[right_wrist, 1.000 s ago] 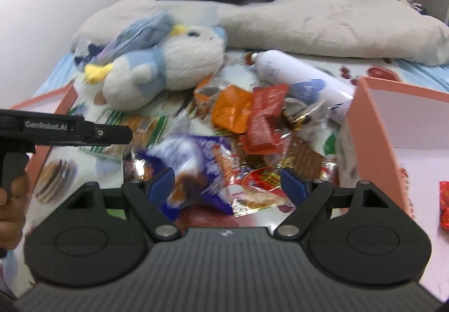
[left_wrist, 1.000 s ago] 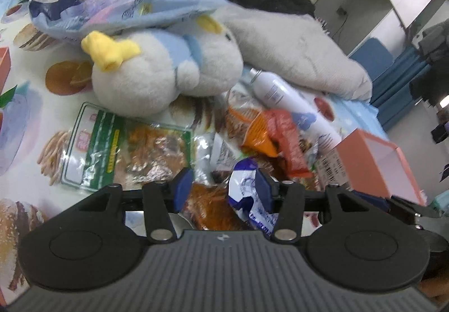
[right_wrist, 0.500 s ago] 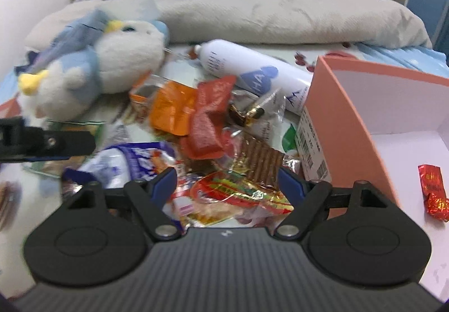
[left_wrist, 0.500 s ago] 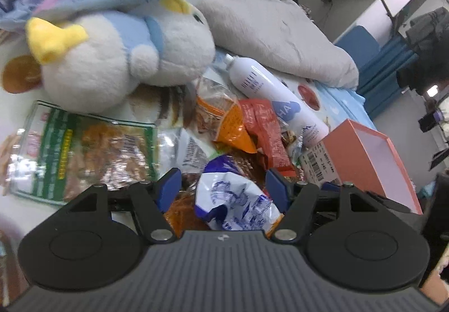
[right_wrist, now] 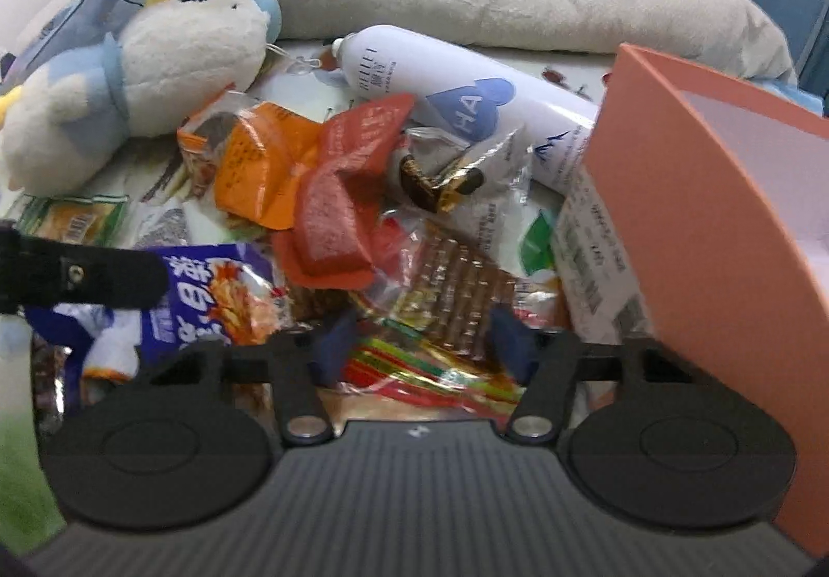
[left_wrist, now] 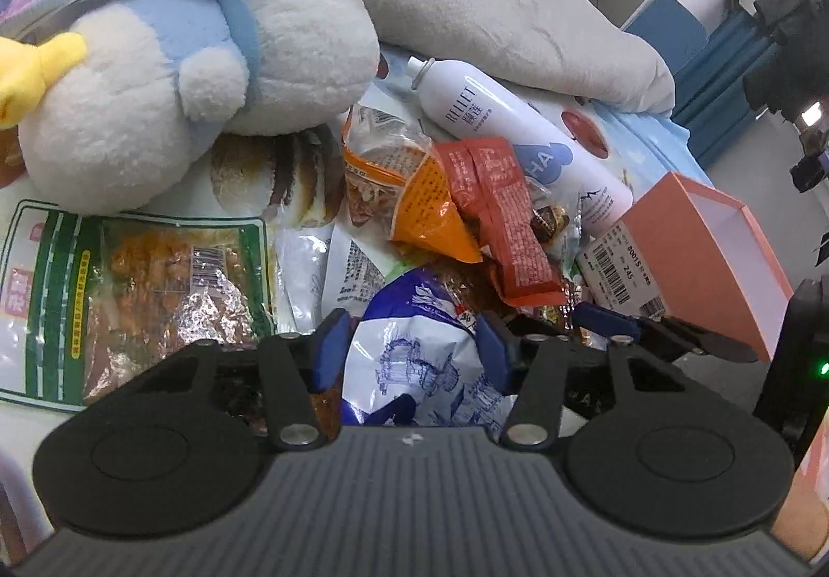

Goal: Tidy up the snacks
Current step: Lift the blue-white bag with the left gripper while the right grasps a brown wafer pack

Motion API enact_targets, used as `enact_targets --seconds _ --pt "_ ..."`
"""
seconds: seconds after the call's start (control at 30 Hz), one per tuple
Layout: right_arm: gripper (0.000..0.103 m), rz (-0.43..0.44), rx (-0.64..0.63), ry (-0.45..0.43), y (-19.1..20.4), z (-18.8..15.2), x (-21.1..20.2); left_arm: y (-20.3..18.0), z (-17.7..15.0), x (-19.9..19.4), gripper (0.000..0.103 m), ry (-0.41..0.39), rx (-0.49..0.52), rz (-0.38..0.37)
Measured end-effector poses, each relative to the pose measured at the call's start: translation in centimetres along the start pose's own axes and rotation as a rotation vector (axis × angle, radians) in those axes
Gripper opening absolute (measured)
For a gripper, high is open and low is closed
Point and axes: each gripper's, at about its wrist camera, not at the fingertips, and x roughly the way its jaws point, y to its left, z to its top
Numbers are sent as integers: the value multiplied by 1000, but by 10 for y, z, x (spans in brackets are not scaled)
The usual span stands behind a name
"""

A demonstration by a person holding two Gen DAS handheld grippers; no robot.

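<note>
Closing in, the left gripper (left_wrist: 409, 349) has its jaws drawing together around the blue-and-white snack bag (left_wrist: 430, 359), blue pads right at its sides; a firm pinch I cannot confirm. The right gripper (right_wrist: 422, 343) narrows too over a red-and-yellow wrapper (right_wrist: 430, 367), pads short of it, orange box (right_wrist: 689, 193) just right.

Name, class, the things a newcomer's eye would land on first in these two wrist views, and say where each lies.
A big white-and-blue plush toy lies at upper left, with a white spray bottle on its side to its right. Between and below them spreads a heap of snack packets, an orange packet and a red packet on top. An open salmon-pink box stands at the right edge.
</note>
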Motion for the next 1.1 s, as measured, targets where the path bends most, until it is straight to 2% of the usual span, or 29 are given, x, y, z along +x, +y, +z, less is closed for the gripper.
enact_targets --seconds 0.03,0.07,0.13,0.37,0.53,0.77,0.93,1.1 --pt "49 -1 -3 2 -2 0 -2 -1 -1 -1 55 -1 2 4" --pt "39 3 -9 6 -3 0 -4 -2 -2 -2 55 -1 2 8" --pt "28 7 -33 16 -3 -2 -8 -4 -4 -6 54 -3 1 16" --pt "27 42 -82 63 0 -22 -35 -17 -26 -30 53 -2 -6 46" --pt "27 82 -104 102 8 -42 -64 -25 -46 -60 53 -10 0 67" --pt "26 144 -111 140 12 -80 -113 -45 -76 -106 53 -48 18 90" --pt "26 177 -144 149 15 -107 -142 -56 -99 -132 53 -79 27 134" --pt "26 210 -157 154 18 -129 -160 -47 -126 -151 53 -88 -32 153"
